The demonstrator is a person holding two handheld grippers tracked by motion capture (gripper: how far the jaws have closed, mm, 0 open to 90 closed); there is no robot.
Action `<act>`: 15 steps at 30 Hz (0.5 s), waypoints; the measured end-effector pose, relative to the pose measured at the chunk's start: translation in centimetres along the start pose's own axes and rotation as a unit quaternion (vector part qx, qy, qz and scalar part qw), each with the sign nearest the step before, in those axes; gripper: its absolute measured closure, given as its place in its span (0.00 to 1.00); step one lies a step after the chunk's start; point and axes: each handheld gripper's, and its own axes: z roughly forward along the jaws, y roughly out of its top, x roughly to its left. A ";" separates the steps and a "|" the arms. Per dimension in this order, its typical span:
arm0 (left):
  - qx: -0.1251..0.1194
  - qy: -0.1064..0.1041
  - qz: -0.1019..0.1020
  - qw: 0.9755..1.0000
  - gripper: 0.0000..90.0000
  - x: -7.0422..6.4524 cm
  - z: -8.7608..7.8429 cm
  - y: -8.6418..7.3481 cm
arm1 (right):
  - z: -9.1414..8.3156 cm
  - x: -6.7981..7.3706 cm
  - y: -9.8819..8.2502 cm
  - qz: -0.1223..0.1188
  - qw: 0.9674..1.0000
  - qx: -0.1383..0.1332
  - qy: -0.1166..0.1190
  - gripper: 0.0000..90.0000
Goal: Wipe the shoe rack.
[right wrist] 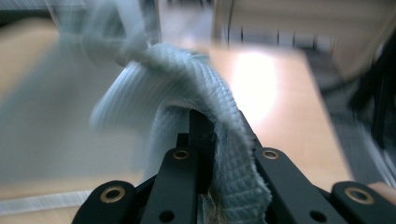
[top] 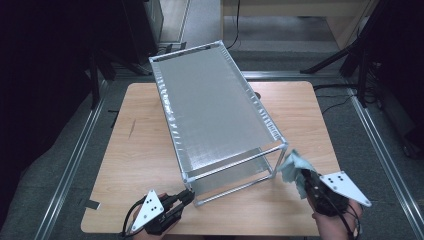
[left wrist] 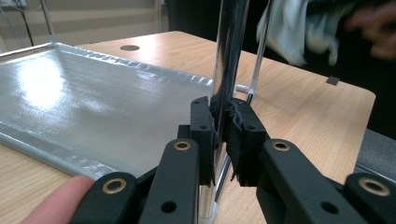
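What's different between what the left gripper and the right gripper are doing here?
The left gripper has its jaws shut on a shiny upright post of the metal shelf rack; the right gripper has its jaws shut on a soft pale blue cloth. The left one sits low at the rack's near corner; the right one holds the cloth beside the rack's other near corner. Both are hand-held, with black jaws.

rack point(top: 215, 105) on table point(top: 140, 150), cloth point(top: 295, 167) right
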 end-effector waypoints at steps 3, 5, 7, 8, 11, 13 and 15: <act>0.001 0.001 0.002 1.000 0.91 -0.1 0.1 0.0 | -1.4 1.5 3.9 -0.009 0.996 -0.080 0.027 0.94; 0.001 0.002 0.002 1.000 0.91 -0.1 0.1 0.0 | -1.3 2.0 4.9 -0.010 0.995 -0.092 0.036 0.94; 0.002 0.003 0.001 1.000 0.91 -0.1 0.0 0.0 | -0.2 3.8 7.3 -0.023 0.992 -0.111 0.050 0.93; 0.001 0.002 0.000 1.000 0.91 -0.2 0.1 0.0 | -0.2 3.8 7.3 -0.023 0.992 -0.111 0.050 0.93; 0.001 -0.001 0.003 1.000 0.91 -0.3 0.1 0.0 | 1.8 6.5 9.3 -0.039 0.986 -0.137 0.084 0.93; 0.000 -0.003 0.001 1.000 0.91 -0.3 0.1 0.0 | 3.0 7.6 9.4 -0.050 0.986 -0.122 0.099 0.92; 0.000 -0.003 0.001 1.000 0.91 -0.3 0.1 0.0 | 4.4 8.3 8.9 -0.055 0.990 -0.072 0.109 0.89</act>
